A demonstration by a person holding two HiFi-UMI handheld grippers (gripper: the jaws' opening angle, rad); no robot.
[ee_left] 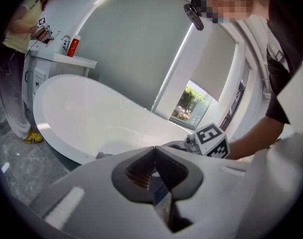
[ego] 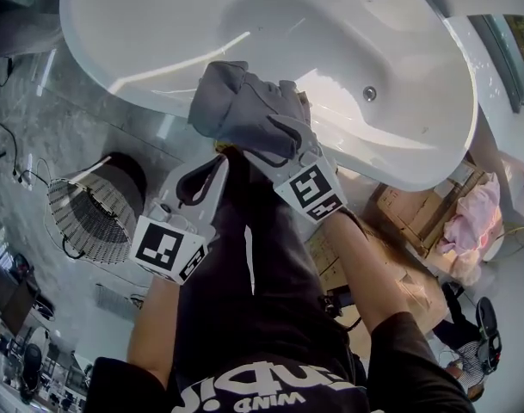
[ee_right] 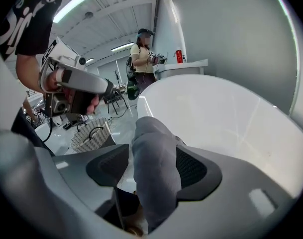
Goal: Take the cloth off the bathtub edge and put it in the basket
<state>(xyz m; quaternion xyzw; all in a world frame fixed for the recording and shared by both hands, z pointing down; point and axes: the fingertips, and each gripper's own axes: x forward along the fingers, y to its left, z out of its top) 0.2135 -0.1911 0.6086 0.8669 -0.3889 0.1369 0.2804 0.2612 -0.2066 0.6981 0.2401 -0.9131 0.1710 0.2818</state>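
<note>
Bathroom, grey marbled floor; items as seen standing by the tub.

1. Bathtub: white, freestanding, nothing inside.
2. Cloth: grey, bunched, over the tub's near rim, held by item 3. Can't tell if any fold touches the rim.
3. Right gripper: jaws clamped on the cloth, which fills the gap betw. them and sticks up past the tips.
4. Left gripper: jaws pressed together, nothing betw. them; held just beside the cloth, on the basket side.
5. Basket: wicker w/ dark handles, on the floor to the person's left, well apart from the cloth. Contents not clear.
6. Misc.: cardboard boxes by the tub; 2nd person at the far counter.

Status: grasp made, so pick-up looks done or nearly so. Outstanding, by my est.: carry cloth across to basket, lower it in, let go. Approx. first third complete.
</note>
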